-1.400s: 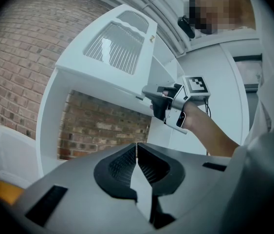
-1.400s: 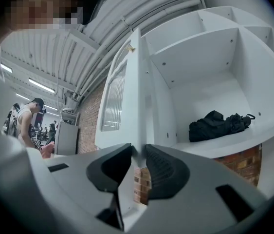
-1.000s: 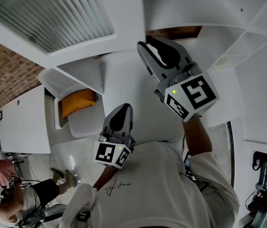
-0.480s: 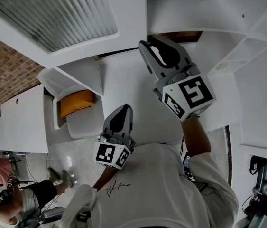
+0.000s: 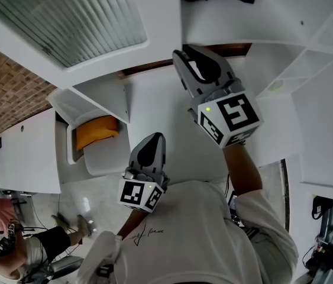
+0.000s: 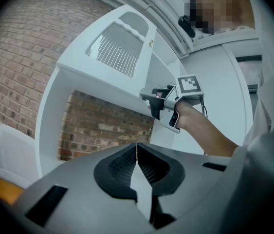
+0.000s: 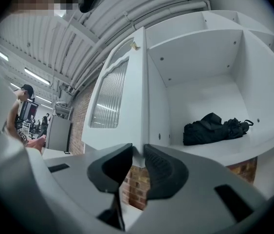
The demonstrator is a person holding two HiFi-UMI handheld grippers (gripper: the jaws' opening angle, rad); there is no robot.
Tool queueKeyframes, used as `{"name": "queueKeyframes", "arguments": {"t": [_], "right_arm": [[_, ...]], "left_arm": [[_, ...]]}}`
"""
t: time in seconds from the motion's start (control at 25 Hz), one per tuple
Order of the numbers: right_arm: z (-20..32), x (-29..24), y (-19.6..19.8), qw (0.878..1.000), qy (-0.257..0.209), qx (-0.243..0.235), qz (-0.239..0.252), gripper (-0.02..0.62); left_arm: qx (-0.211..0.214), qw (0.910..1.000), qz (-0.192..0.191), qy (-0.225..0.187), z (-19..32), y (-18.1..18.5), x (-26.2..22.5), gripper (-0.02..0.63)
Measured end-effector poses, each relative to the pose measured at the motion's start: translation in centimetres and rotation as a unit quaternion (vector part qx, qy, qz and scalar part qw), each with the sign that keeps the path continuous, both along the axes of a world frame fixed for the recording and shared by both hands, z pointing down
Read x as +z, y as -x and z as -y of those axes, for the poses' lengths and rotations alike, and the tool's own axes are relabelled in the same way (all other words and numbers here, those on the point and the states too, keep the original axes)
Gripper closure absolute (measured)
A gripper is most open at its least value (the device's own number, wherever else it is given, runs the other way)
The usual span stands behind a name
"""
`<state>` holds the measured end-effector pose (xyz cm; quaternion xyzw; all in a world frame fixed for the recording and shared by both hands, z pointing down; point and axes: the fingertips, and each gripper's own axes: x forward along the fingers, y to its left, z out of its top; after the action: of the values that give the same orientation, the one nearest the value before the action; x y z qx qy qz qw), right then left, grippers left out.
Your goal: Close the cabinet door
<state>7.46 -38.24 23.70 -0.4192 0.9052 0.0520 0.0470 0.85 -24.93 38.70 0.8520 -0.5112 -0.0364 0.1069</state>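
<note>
Workshop: brick wall (image 6: 15, 57), ceiling pipes (image 7: 141, 9)

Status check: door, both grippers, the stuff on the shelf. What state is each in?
cabinet door: open, swung well out.
right gripper: shut on the cabinet door's lower edge.
left gripper: shut, nothing between the jaws, held low and apart from the door.
black bundle: lying crumpled on the exposed shelf.

Seen from above, a person wears a white short-sleeved T-shirt (image 5: 213, 235), with small black script (image 5: 145, 232) toward seven o'clock. The left gripper (image 5: 155, 136) and right gripper (image 5: 185, 53) are grey with black ribbed pads (image 7: 163, 172). Each ends in a white cube (image 5: 230, 120) of black square markers, with a green light (image 5: 206, 108).
</note>
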Motion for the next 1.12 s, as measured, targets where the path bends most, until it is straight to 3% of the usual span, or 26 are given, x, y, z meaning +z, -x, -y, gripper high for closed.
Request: {"name": "queueKeyframes", "arguments": {"t": [0.56,1.12], "right_arm": [[0.9,-0.1,0.1,1.000,0.002,0.016,0.005,0.511],[-0.1,-0.1,0.0,0.997,-0.016,0.070,0.010,0.515]], "left_arm": [[0.000,1.0000,-0.001,-0.001,-0.3,0.6,-0.2,0.584],[0.025,0.9997,0.004,0.003,-2.1,1.6,-0.6,0.584]]}}
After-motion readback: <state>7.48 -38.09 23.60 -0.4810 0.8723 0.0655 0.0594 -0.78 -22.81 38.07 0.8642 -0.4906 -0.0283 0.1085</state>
